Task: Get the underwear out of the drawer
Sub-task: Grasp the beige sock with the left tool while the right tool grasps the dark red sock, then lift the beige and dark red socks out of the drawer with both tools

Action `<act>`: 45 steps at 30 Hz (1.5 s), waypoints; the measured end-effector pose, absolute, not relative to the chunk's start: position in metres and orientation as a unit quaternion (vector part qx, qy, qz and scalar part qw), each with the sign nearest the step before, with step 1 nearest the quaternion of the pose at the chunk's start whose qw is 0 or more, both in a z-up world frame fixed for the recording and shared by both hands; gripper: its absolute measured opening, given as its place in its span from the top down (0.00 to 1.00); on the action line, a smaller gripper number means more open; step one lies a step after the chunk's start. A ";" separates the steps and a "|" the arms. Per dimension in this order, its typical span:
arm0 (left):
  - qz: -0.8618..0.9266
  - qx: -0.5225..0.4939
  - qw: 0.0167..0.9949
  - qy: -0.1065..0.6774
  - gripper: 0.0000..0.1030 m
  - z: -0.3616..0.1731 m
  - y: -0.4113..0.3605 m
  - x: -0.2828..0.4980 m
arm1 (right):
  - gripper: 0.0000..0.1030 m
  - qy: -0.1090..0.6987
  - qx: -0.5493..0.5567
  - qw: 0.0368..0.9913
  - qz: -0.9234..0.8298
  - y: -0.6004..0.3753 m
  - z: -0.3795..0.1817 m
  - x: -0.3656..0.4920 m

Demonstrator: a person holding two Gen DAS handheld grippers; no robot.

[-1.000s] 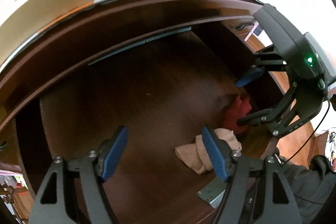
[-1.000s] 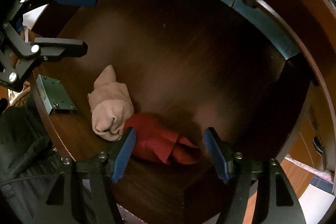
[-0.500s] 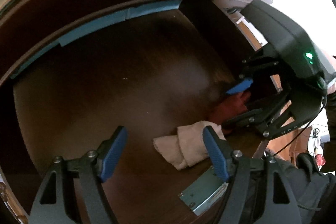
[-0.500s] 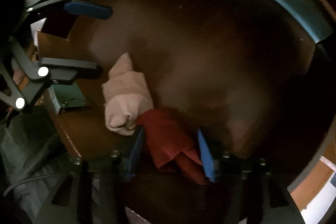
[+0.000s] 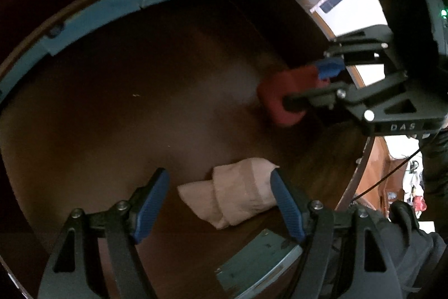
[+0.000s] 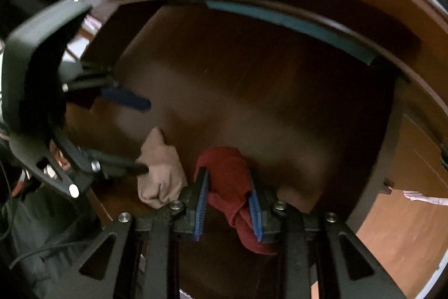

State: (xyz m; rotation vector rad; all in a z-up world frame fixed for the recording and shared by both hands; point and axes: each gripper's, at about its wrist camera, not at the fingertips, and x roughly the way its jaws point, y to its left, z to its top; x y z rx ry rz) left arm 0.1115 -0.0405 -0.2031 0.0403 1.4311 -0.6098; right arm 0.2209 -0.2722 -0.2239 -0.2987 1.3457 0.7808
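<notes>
A red piece of underwear (image 6: 224,159) is bunched between the blue pads of my right gripper (image 6: 227,175), which is shut on it near the drawer's front right; from the left wrist the same red underwear (image 5: 280,100) and right gripper (image 5: 308,86) show. A folded beige piece of underwear (image 5: 238,195) lies on the drawer floor (image 5: 140,102). My left gripper (image 5: 219,173) stands open over the beige underwear (image 6: 162,173), fingers on either side; from the right wrist, the left gripper (image 6: 144,135) has one finger at the cloth's edge.
The drawer is dark brown wood with a blue-grey strip (image 5: 112,10) along its back wall. A metal bracket (image 5: 257,257) sits at the front edge by the beige piece. A person's dark sleeve (image 5: 406,243) is at the lower right.
My right gripper's jaws closed onto the red underwear and drew it away from the beige piece. My left gripper sank and tilted down over the beige piece, still open.
</notes>
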 end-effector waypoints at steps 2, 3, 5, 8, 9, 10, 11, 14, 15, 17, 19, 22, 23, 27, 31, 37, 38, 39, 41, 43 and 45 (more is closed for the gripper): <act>-0.278 0.011 0.701 0.656 0.27 -0.208 -0.045 0.115 | 0.72 0.597 -0.126 0.712 0.347 -0.276 -0.225 0.216; -0.278 0.005 0.696 0.662 0.27 -0.209 -0.045 0.116 | 0.72 0.596 -0.119 0.713 0.350 -0.277 -0.226 0.218; -0.277 -0.002 0.690 0.669 0.27 -0.212 -0.045 0.119 | 0.72 0.592 -0.117 0.717 0.349 -0.280 -0.225 0.219; -0.277 -0.006 0.680 0.679 0.27 -0.217 -0.051 0.123 | 0.72 0.589 -0.107 0.720 0.350 -0.266 -0.231 0.202; -0.276 -0.006 0.676 0.684 0.27 -0.219 -0.054 0.125 | 0.72 0.588 -0.105 0.722 0.351 -0.266 -0.231 0.202; -0.277 -0.007 0.672 0.687 0.27 -0.221 -0.056 0.125 | 0.72 0.585 -0.101 0.724 0.352 -0.270 -0.226 0.198; -0.279 -0.007 0.667 0.691 0.27 -0.224 -0.058 0.126 | 0.72 0.584 -0.099 0.725 0.352 -0.272 -0.225 0.199; -0.285 -0.016 0.655 0.700 0.27 -0.229 -0.063 0.126 | 0.72 0.579 -0.092 0.728 0.354 -0.276 -0.220 0.198; -0.288 -0.021 0.650 0.703 0.27 -0.230 -0.064 0.125 | 0.72 0.577 -0.092 0.730 0.355 -0.276 -0.220 0.198; -0.288 -0.021 0.646 0.707 0.27 -0.233 -0.063 0.124 | 0.72 0.576 -0.089 0.730 0.357 -0.279 -0.219 0.196; -0.288 -0.023 0.645 0.708 0.28 -0.231 -0.060 0.123 | 0.72 0.575 -0.088 0.730 0.358 -0.278 -0.220 0.196; -0.290 -0.032 0.643 0.708 0.39 -0.231 -0.057 0.123 | 0.72 0.574 -0.081 0.731 0.361 -0.281 -0.221 0.196; -0.292 -0.033 0.643 0.707 0.47 -0.232 -0.057 0.124 | 0.72 0.573 -0.078 0.731 0.361 -0.281 -0.221 0.197; -0.301 -0.047 0.646 0.700 0.64 -0.231 -0.052 0.125 | 0.72 0.569 -0.064 0.735 0.364 -0.279 -0.222 0.197; -0.305 -0.064 0.661 0.683 0.75 -0.225 -0.041 0.124 | 0.72 0.560 -0.048 0.742 0.366 -0.275 -0.220 0.195; -0.280 -0.069 0.715 0.637 0.76 -0.212 -0.019 0.110 | 0.72 0.536 -0.029 0.762 0.363 -0.272 -0.211 0.189; -0.276 -0.072 0.722 0.631 0.76 -0.209 -0.017 0.110 | 0.72 0.534 -0.024 0.763 0.363 -0.272 -0.210 0.189; -0.269 -0.072 0.732 0.622 0.76 -0.206 -0.013 0.109 | 0.72 0.529 -0.016 0.767 0.363 -0.272 -0.208 0.188; -0.258 -0.068 0.749 0.607 0.76 -0.200 -0.007 0.107 | 0.72 0.522 -0.008 0.772 0.362 -0.272 -0.206 0.188; -0.247 -0.071 0.762 0.594 0.76 -0.194 0.009 0.116 | 0.72 0.516 0.003 0.777 0.362 -0.272 -0.204 0.188; -0.234 -0.068 0.778 0.579 0.76 -0.190 0.014 0.116 | 0.72 0.507 0.003 0.783 0.359 -0.272 -0.203 0.186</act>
